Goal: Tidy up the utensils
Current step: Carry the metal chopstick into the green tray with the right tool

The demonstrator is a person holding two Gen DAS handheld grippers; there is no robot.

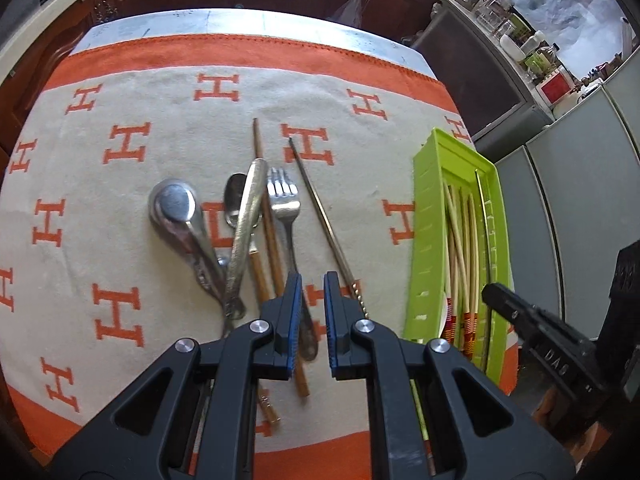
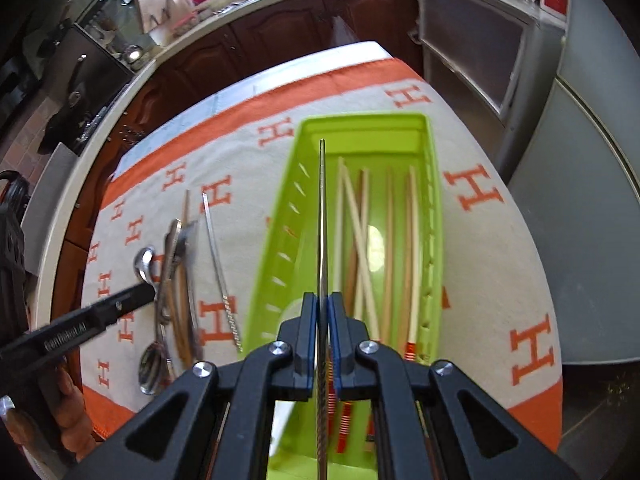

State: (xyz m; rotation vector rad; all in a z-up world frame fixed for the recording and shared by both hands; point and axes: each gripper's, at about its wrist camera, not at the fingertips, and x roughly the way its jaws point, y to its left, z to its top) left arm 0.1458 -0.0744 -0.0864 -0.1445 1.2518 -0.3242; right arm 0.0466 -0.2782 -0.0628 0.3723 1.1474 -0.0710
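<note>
Dark wooden cabinets curve behind a table spread with a beige cloth bordered in orange and patterned with orange H letters.

From the left wrist view, a heap of utensils fills the middle of the frame: a large steel ladle, a small spoon, a flat textured metal handle lying across them, a fork, brown wooden chopsticks and a loose metal chopstick slanting to the right of the fork. The green tray stands at the right edge of the cloth, seen side-on. The left gripper hangs above the handle ends of the heap, its blue-padded jaws drawn near together with only a narrow gap and nothing between them. The right gripper shows only as a dark tip over the tray in the lower right.

Looking down the right wrist view, the tray opens lengthwise, so its contents show: pale and tan chopsticks lying crossed inside, some with red-and-white striped ends. The right gripper is clamped on a thin metal chopstick that runs straight up the frame over the tray's left half. The utensil heap sits small at the left, and the left gripper enters from the lower left with part of a hand beneath it.
</note>
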